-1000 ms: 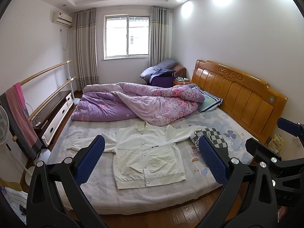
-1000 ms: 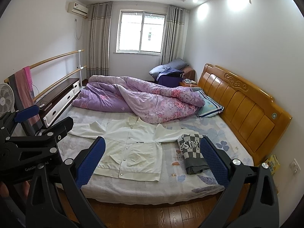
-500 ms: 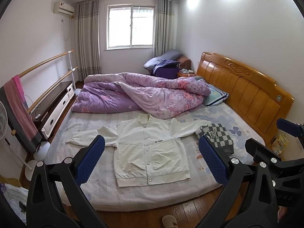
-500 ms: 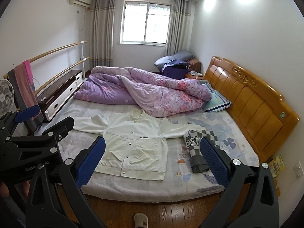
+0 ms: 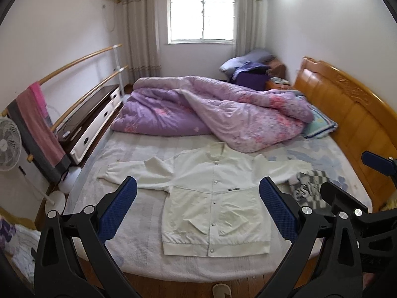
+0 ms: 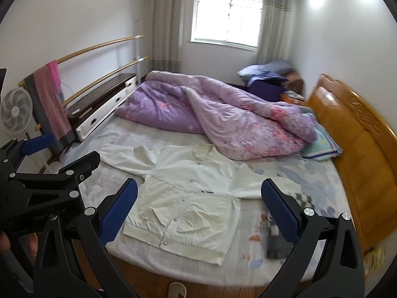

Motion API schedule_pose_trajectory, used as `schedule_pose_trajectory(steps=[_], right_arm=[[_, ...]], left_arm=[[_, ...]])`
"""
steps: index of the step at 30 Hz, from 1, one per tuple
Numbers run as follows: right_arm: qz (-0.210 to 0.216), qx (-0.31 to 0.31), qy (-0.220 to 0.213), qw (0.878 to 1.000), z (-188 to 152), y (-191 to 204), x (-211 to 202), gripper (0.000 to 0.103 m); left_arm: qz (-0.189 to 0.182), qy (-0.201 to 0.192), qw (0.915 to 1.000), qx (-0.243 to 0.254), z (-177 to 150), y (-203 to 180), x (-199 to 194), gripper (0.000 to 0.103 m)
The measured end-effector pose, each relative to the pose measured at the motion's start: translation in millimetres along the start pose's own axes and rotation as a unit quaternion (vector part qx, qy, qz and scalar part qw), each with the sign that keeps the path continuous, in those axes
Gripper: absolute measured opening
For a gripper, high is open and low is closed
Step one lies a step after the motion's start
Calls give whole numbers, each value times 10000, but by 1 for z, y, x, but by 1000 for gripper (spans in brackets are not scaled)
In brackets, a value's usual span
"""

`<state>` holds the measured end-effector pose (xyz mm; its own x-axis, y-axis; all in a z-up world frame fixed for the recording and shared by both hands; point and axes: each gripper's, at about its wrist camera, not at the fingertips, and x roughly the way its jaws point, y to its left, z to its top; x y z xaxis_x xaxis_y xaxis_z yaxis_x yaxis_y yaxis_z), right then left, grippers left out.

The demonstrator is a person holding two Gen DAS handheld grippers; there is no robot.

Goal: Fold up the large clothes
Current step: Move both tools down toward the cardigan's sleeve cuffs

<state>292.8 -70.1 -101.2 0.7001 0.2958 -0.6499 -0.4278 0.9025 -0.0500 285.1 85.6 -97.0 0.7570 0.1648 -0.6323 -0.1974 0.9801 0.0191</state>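
Jacket: white jacket (image 5: 213,198), snap front, laid flat face-up on the bed (image 5: 139,245), collar toward 12 o'clock, hem toward 6 o'clock near the mattress edge; both sleeves spread out to 9 and 3 o'clock.
Left sleeve area: cuff end lies at about 9 o'clock of the jacket body, a bit bunched.
Left gripper: left gripper (image 5: 198,213) held above the bed's near edge, blue pads wide apart, nothing between them, not touching the jacket.
Right gripper: right gripper (image 6: 198,213) also spread wide and empty, hovering over the near edge; seen in the left view at 3 o'clock.
Hand: part of a hand (image 6: 17,245) under the left gripper body, at 8 o'clock in the right view.
Other garment: folded checkered garment (image 5: 307,186) at 3 o'clock of the jacket, touching or just beside the right sleeve end.
Duvet: purple duvet (image 5: 213,114) heaped at 12 o'clock, its edge just reaching the jacket collar.
Headboard: wooden headboard (image 5: 347,114) along the 3 o'clock side.
Fan: white fan (image 5: 8,144) at 9 o'clock beside the bed.
Floor: slipper (image 5: 220,290) at 6 o'clock on the wooden floor.
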Motion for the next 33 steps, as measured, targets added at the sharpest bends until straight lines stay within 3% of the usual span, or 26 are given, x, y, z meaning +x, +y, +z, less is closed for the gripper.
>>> schedule_pose_trajectory(steps=[4,9,13,16,21,23,24,27,29,31,33], right_arm=[[371,-166,320,9987,18,15,57,96],[760,-318,952,9920,26,55,134,96],[820,-527,1542,9832,26,104,207,96],[786,-655,1783,9786,27,140,254,96],[736,-500,2141,9727,26,181,330,93],[675,-384,2241,9715,27,190,361,78],[701,-289,2313,9699,27,194,377,76],[695,-126,2587,9634,22,203,425,55],[791,108,2930,9528,14,205,460,38],[1043,467,3159,9419,5,204,497,27],[1071,584,3293,9363,-1,204,520,16]], left_arm=[[409,212,9989,-69,7,24,48,98],[549,640,9961,-270,-8,82,113,98],[346,1343,9873,-773,-28,143,176,98],[-104,1785,9751,-1309,-45,201,228,98],[-322,2294,9451,-2304,-71,310,311,98],[-365,2349,9335,-2685,-83,353,342,98],[-309,2420,9283,-2807,-88,366,354,98],[-305,2591,9051,-3358,-109,428,408,98],[-226,2700,8865,-3752,-122,460,439,98],[-273,2574,8763,-4062,-133,488,467,98],[-270,2508,8577,-4480,-145,517,501,98]])
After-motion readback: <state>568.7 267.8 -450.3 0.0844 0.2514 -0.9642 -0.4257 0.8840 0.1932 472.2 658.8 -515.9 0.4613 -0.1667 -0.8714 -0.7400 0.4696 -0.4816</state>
